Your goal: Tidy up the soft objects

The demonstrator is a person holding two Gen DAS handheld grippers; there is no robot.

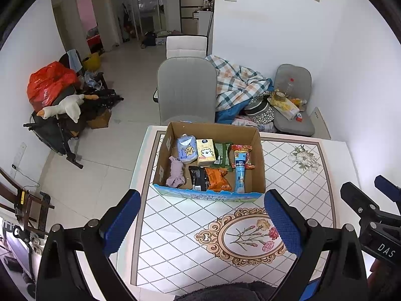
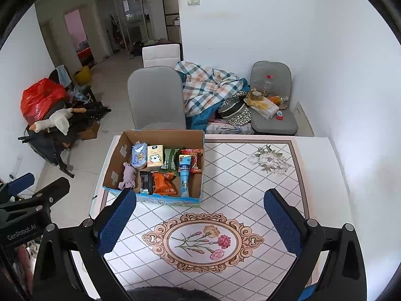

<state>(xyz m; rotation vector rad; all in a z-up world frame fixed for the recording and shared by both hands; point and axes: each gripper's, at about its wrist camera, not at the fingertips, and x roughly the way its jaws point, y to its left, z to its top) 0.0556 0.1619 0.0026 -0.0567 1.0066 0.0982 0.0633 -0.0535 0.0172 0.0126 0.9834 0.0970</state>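
two grippers, both held high over the table (image 1: 295, 165) and back from the cardboard box (image 1: 213, 193). left gripper (image 1: 203, 222): fingers spread wide, nothing between them. right gripper (image 2: 200, 222): same, wide apart and empty.

task items sit inside the box, at the table's far left part: a mauve cloth (image 1: 175, 173) bunched at the left wall, a blue tissue pack (image 1: 186, 149) and yellow tissue pack (image 1: 205, 151) behind it, a black packet (image 1: 198, 178) and orange packet (image 1: 218, 179) near the front, a green packet (image 1: 221, 155), a red packet (image 1: 241, 155), and a light blue tube (image 1: 240, 173) lying over the red one.

risks, as judged:
- items lie packed and overlapping; a reach for one could drag or pinch its neighbour, most likely the tube with the red packet under it.
- cloth is limp and pressed to the wall; a finger could catch the cardboard instead and shove the light box along the smooth table, toward the left edge it sits near.
- crinkly packets may slip from a shallow pinch.
- both grippers entering one box could collide.

hard to make out:
- box front wall hides the low ends of the front packets and the tube.
- labels too small to read.
- where the items are meant to go is unclear.
- a dark fuzzy shape (image 2: 160, 294) is cut off at the bottom edge, likely a sleeve.
- fisheye bends the table edges.
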